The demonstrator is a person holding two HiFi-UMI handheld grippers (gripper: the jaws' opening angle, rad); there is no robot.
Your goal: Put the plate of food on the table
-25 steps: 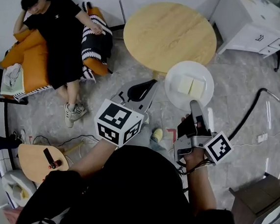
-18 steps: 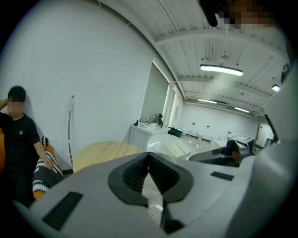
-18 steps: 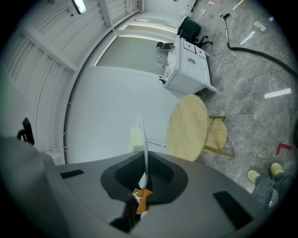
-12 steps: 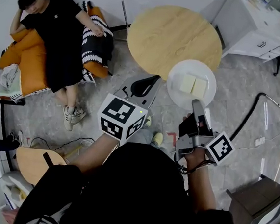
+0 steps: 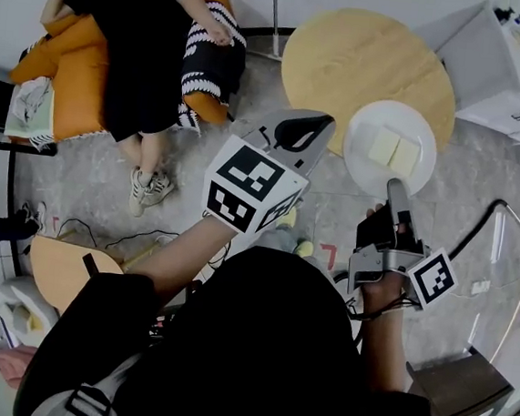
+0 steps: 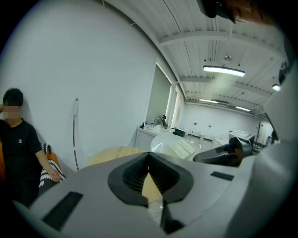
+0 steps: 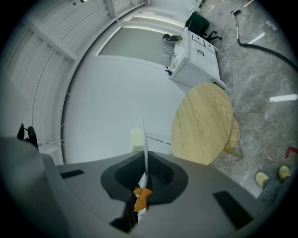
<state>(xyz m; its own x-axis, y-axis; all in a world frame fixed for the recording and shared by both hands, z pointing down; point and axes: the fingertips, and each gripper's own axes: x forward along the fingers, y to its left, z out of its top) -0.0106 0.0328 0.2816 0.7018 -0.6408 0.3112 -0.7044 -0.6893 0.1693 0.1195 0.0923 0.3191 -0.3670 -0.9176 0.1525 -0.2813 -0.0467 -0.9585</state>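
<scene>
White and round, the plate (image 5: pixel 370 166) hangs in the air in the head view, carrying 2 pale yellow slabs of food (image 5: pixel 394 150). Its far part overlaps the near edge of the round wooden table (image 5: pixel 348 56), while its near rim sits in the tip of the right gripper (image 5: pixel 396 184), which reaches out from the person's right hand. The left gripper (image 5: pixel 306 125) hovers just left of the plate, apart from it, over the grey floor (image 5: pixel 333 214) beside the table. A person (image 5: pixel 139 35) reclines on an orange sofa (image 5: pixel 71 84) at the upper left. In the left gripper view, that gripper (image 6: pixel 149 162) has its jaws drawn together with nothing between them. Beyond them lie the tabletop (image 6: pixel 116 153), the plate (image 6: pixel 160 145) and the right gripper (image 6: pixel 222 155) behind it. In the right gripper view, the plate (image 7: pixel 145 144) shows edge-on as a thin white blade rising from the gripper (image 7: pixel 143 179), whose jaws are clamped on its rim. The food (image 7: pixel 136 139) is a pale patch to the plate's left. The table (image 7: pixel 205 125) lies to the right, clear of the plate, with a white cabinet (image 7: pixel 195 60) beyond it.
</scene>
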